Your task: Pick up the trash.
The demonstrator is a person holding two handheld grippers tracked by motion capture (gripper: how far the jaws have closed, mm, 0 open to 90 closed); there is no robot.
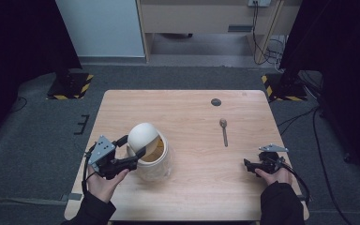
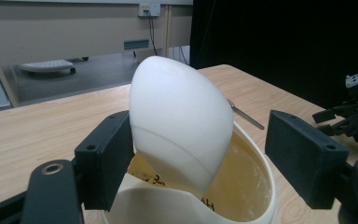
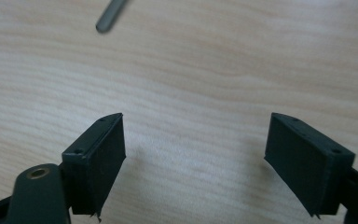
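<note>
The table (image 1: 187,112) is pale matt wood grain; the jar (image 2: 242,186) and its lid (image 2: 179,126) look like smooth cream plastic; the spoon (image 1: 224,131) is dull metal.

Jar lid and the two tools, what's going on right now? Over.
Left tool open around tilted white lid, one jaw touching. Lid leaning on open jar. Right tool open over bare table. Spoon lying apart, nothing blocking.

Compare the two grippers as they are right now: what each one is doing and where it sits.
The left gripper has its fingers around a tilted white lid over the jar; the right gripper has nothing between its fingers. The left is raised at the jar; the right is low over bare table, near the spoon. Both are open.
</note>
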